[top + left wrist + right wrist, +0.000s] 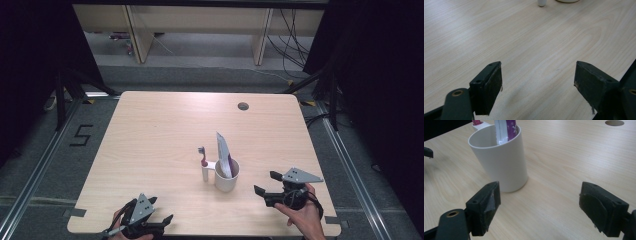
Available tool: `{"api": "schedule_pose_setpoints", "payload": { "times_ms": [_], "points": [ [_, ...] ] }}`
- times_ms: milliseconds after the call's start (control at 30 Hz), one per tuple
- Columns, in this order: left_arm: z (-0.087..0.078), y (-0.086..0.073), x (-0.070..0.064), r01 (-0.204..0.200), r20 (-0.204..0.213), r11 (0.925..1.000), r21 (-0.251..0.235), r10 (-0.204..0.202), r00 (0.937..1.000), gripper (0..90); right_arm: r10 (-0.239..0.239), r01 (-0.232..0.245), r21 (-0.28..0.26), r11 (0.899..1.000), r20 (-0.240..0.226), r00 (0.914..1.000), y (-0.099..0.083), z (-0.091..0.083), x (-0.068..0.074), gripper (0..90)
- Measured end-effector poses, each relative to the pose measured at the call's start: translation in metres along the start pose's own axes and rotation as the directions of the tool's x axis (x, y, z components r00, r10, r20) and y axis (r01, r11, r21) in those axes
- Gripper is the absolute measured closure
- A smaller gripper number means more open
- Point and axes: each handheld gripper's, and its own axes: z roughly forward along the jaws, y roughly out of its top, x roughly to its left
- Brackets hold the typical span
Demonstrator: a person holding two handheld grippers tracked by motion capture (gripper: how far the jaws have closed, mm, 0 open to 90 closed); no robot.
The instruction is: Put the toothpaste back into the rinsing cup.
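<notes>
A white cup stands upright right of the table's middle, with a white and purple toothpaste tube leaning in it. A pink toothbrush stands in the cup's side holder. To the right of the cup my right gripper is held open and empty, a short way from it. At the front left edge my left gripper is open over bare wood, with nothing between its jaws.
The light wooden table has a round cable hole near its far edge. Beyond it are wooden furniture legs and loose cables on the floor. A "5" mark is on the floor at the left.
</notes>
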Motion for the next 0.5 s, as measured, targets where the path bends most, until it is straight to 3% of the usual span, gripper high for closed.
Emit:
{"api": "schedule_pose_setpoints", "payload": {
  "times_ms": [67,267,333,433,500],
  "points": [
    [0.0,0.0,0.001,-0.005,0.001,1.0,0.001,0.005,1.0,22.1,-0.016,0.016,-0.02,1.0,0.0,0.9999,-0.001,0.001,-0.001,18.4],
    [0.0,0.0,0.001,-0.004,-0.004,1.0,0.003,0.004,1.0,21.9,0.001,-0.001,0.004,1.0,0.017,0.9999,-0.009,-0.008,0.002,17.4],
    [-0.001,0.0,0.001,-0.007,-0.003,1.0,0.003,0.007,1.0,21.8,-0.041,0.041,0.008,0.999,0.023,0.9989,-0.01,-0.009,0.002,17.4],
    [0.0,0.0,0.001,-0.006,-0.002,1.0,0.003,0.006,1.0,21.8,-0.055,0.055,0.024,0.998,0.029,0.9981,-0.013,-0.014,0.004,17.4],
    [0.0,0.0,0.001,-0.006,-0.003,1.0,0.003,0.006,1.0,21.8,-0.031,0.03,0.03,0.999,0.025,0.9992,-0.015,-0.014,0.006,17.2]
  ]
}}
